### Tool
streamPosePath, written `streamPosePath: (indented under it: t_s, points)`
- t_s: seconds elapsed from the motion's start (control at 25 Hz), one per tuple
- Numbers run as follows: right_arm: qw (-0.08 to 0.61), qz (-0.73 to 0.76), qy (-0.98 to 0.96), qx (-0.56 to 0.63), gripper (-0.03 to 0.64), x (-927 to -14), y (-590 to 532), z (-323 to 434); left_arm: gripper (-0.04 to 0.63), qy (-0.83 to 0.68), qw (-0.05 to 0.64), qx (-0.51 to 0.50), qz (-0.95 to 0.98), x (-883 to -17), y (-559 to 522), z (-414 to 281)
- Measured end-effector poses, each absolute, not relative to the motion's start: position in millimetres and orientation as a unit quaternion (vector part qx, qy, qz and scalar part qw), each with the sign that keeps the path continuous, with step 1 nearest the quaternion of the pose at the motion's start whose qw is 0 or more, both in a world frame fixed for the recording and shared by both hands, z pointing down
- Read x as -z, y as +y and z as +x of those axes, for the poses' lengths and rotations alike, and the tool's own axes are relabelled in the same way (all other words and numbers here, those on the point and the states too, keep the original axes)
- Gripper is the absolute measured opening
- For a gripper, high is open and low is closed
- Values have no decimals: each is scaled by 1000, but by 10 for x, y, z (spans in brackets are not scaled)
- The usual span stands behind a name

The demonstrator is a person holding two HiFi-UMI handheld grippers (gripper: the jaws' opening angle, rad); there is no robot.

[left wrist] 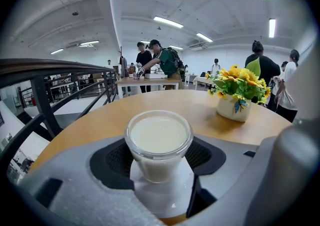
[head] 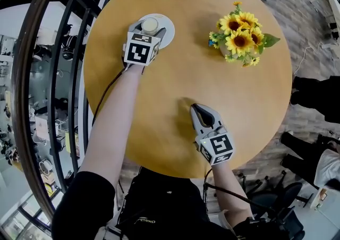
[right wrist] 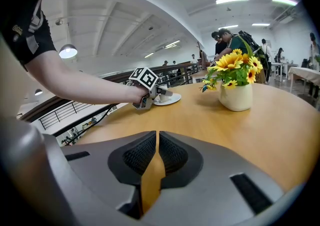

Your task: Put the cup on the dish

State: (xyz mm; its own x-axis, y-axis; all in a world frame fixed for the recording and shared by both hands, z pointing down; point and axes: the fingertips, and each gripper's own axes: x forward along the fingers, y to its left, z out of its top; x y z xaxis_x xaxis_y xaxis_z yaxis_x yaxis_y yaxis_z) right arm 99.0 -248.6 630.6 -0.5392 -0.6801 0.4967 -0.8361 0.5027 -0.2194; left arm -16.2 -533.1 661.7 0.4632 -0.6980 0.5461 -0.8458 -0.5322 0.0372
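So the cup [left wrist: 158, 137] is a small clear glass one, filled nearly to the brim with something milky white. It's standing upright on the dish [head: 169, 27], a little white saucer over by the far left edge of the round wooden tabletop [head: 175, 85]. The left gripper [head: 147, 32] comes at it from the near side, with one jaw either side of the cup. The jaws are spread wide, and from what I can see the dark ribbed pads [left wrist: 206, 156] sit just beside the glass rather than pinching it. The cup's weight is on the dish, and the jaw tips reach over the saucer's near rim.

The right gripper [head: 199, 110] is well apart from all that, down low by the near edge of the tabletop. Its jaws are pulled in to a thin slit with only bare wood showing through, so it's carrying nothing.

The other thing on the table is a white pot [right wrist: 236, 96] stuffed with sunflowers [head: 240, 36], toward the far right edge and well clear of the cup and dish.

A dark railing [head: 64, 48] curves round just past the table's left edge, and a few people [left wrist: 159, 62] are standing at another table further back in the room.
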Motion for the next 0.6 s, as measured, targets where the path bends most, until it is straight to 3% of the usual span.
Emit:
streamPosePath:
  t_s: [0.6]
  points:
    - [180, 445, -851, -211, 20, -6257, -2438, 990, 302, -463, 170, -240, 836, -6611, -5255, -212]
